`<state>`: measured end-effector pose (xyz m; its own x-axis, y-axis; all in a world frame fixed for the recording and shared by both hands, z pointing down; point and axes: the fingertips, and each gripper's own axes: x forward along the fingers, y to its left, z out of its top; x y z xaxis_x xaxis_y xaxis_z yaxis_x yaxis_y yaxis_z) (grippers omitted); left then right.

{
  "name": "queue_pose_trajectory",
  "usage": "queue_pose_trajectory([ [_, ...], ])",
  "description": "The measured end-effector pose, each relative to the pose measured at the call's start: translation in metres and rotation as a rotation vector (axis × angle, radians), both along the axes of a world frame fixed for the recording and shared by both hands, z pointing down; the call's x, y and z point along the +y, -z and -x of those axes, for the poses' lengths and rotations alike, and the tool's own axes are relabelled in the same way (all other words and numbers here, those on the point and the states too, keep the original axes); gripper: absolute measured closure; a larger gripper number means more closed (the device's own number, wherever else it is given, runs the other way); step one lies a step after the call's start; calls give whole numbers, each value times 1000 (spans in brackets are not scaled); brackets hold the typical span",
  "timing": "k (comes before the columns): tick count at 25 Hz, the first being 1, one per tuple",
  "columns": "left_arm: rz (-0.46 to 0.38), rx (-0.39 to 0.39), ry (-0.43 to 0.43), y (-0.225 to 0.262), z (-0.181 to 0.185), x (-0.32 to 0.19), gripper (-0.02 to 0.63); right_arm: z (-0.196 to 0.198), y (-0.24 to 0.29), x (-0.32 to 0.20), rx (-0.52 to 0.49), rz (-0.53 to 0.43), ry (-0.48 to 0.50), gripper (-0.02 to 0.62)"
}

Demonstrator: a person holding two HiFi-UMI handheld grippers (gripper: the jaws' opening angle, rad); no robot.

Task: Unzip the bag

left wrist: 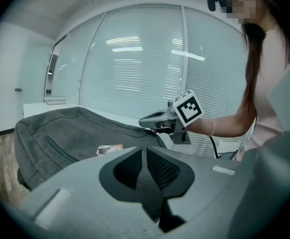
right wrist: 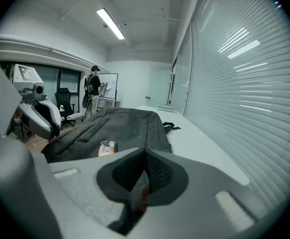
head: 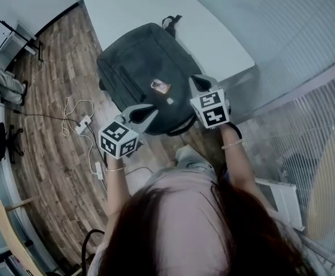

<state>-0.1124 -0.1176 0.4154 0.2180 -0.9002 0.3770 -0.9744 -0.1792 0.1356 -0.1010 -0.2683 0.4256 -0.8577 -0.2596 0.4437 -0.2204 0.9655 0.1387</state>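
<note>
Head view shows the bag (head: 138, 68) stretching ahead of the left hand-held gripper (head: 150, 112) and right hand-held gripper (head: 197, 82), both clenched.

Office: glass partitions with blinds (right wrist: 244, 83), whiteboard (right wrist: 111, 85), swivel chair (right wrist: 65, 103), ceiling strip light (right wrist: 110, 24).
</note>
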Motion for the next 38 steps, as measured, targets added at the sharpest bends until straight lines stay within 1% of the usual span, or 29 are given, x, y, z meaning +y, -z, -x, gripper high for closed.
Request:
queue_pose_trajectory([
  [5,-65,-12,98,16,18,17,578,-4,11,22,-28,-28,-30,591],
  [11,-112,-27,190,28,34,43,595,-11,29,54,-84,-8,-50,591],
  [13,-115,-53,210,32,40,53,597,-12,34,65,-114,-6,-57,591],
  [15,-121,-80,224,36,44,63,597,-13,38,76,-138,-26,-61,591],
  [19,-170,-79,264,49,49,84,597,-13,51,100,-165,-65,-61,591],
  [21,-190,-79,287,53,51,93,597,-15,54,108,-181,-62,-64,591],
  [24,-207,-102,317,56,55,105,597,-18,58,115,-219,-33,-80,591],
  [27,-222,-127,351,60,61,113,597,-21,61,120,-231,-41,-96,591],
  [30,-252,-135,413,66,68,119,597,-26,64,120,-238,-61,-127,591],
  [33,-283,-138,506,74,74,130,597,-31,68,125,-254,-80,-162,591],
  [35,-292,-148,539,78,73,135,597,-33,72,131,-252,-94,-155,591],
  [38,-299,-162,547,79,66,136,597,-31,78,139,-261,-85,-117,592],
])
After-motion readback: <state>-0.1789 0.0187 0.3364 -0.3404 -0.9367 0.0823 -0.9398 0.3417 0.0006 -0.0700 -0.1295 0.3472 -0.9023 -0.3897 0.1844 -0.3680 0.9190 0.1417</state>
